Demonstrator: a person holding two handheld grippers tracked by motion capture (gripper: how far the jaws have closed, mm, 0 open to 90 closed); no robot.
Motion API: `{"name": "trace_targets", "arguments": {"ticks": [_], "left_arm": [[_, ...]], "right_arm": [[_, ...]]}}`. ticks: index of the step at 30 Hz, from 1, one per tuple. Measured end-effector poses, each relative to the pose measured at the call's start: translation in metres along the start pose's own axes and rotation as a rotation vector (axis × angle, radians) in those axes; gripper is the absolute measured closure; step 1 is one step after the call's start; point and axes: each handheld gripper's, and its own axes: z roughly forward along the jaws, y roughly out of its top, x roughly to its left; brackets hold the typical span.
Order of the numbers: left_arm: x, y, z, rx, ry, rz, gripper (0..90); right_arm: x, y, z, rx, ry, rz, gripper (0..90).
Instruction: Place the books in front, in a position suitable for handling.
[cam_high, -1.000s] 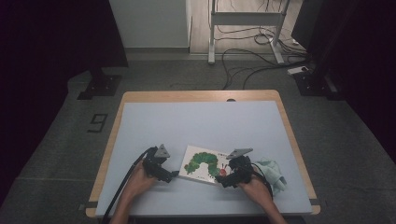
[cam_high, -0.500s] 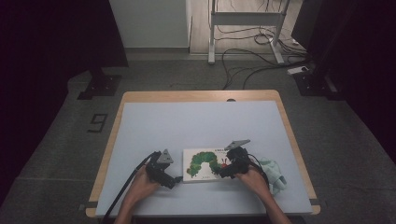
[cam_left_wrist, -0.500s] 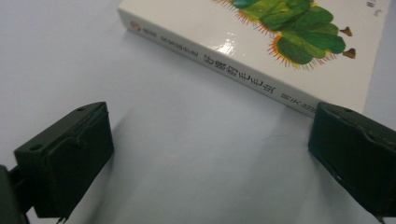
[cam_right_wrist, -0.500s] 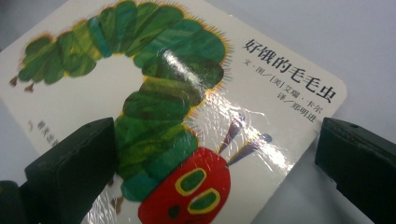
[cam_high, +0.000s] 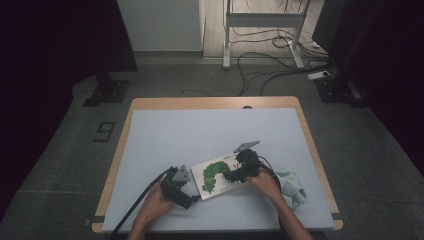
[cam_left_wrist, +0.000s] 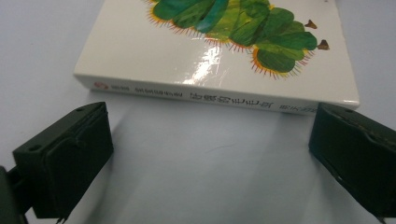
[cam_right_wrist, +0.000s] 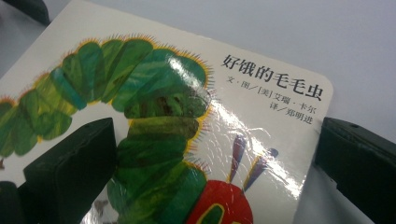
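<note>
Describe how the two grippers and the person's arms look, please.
Both the left gripper and the right gripper are black, each with two blocky black jaws, a grey three-cornered plate on top and a trailing black cable. The forearms are bare; no sleeves show.

white book (cam_high: 217, 175) bearing a green caterpillar with a red head; pale blue bench (cam_high: 200, 135); mint-green cloth (cam_high: 292, 182); black fingers (cam_left_wrist: 65, 158).

Tool (cam_right_wrist: 215, 163) jaws spread wide over book (cam_right_wrist: 261, 126) cover — green caterpillar artwork.
</note>
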Motion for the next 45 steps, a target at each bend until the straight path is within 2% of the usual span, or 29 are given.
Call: {"name": "trace_targets", "arguments": {"ticks": [5, 17, 19, 25, 33, 35, 38, 41, 45], "left_arm": [[-0.006, 0.002, 0.001, -0.001, -0.008, 0.005, 0.0], [-0.008, 0.001, 0.002, -0.004, -0.004, -0.011, 0.0], [-0.008, 0.001, 0.002, -0.004, -0.003, -0.011, 0.0], [-0.007, 0.001, 0.002, -0.002, -0.004, -0.009, 0.0], [-0.008, 0.001, 0.002, -0.002, -0.003, -0.010, 0.0], [-0.008, 0.001, 0.002, -0.002, -0.003, -0.010, 0.0], [-0.008, 0.001, 0.002, -0.005, -0.004, -0.013, 0.0], [-0.008, 0.001, 0.002, -0.004, -0.004, -0.014, 0.0], [-0.008, 0.001, 0.002, -0.005, -0.004, -0.014, 0.0]], "right_arm": [[0.000, 0.007, 0.008, -0.009, 0.010, -0.015, 0.0], [-0.001, 0.006, 0.007, -0.007, 0.015, -0.016, 0.0], [-0.002, 0.006, 0.004, -0.005, -0.005, -0.023, 0.0], [-0.009, 0.003, -0.001, -0.020, 0.010, 0.006, 3.0], [-0.007, 0.011, 0.010, -0.025, 0.027, -0.006, 2.4], [-0.005, 0.012, 0.010, -0.021, 0.015, -0.008, 2.5], [-0.005, 0.011, 0.009, -0.031, 0.017, 0.007, 3.0], [-0.010, 0.008, 0.007, -0.060, 0.064, 0.059, 3.8], [-0.012, 0.008, 0.004, -0.059, 0.083, 0.081, 4.2]]}}
